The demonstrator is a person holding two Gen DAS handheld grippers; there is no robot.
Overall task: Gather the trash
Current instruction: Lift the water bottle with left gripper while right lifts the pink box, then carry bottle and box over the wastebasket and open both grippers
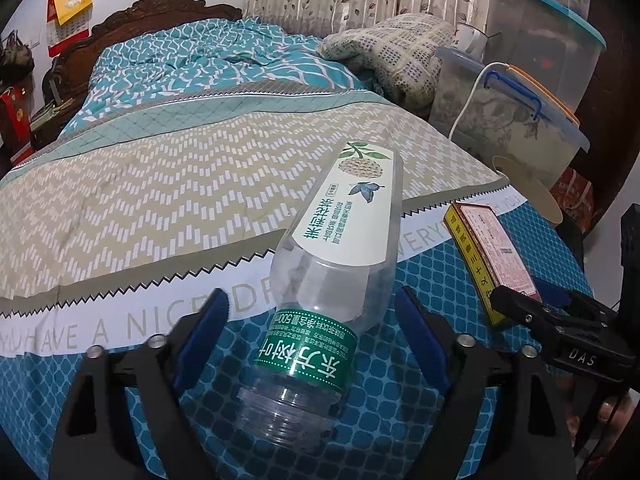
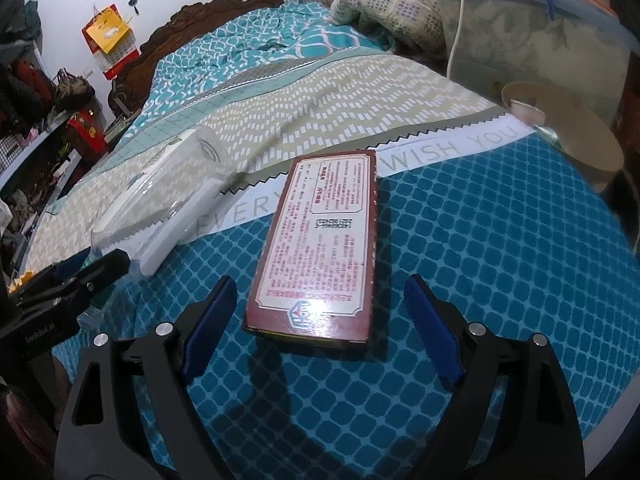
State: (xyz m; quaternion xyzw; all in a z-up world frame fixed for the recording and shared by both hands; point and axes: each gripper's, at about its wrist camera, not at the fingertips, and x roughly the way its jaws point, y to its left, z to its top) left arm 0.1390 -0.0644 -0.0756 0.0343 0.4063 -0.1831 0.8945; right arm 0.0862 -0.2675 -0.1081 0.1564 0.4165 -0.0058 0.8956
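- The left gripper is spread wide, with the neck end of an empty, capless bottle lying between its blue pads; neither pad touches it.
- The right gripper is likewise spread, its pads either side of the near end of a flat red box, clear of it.
- Bottle and box lie side by side, apart, on the bedspread.
- Further back: a folded blanket and plastic bins.
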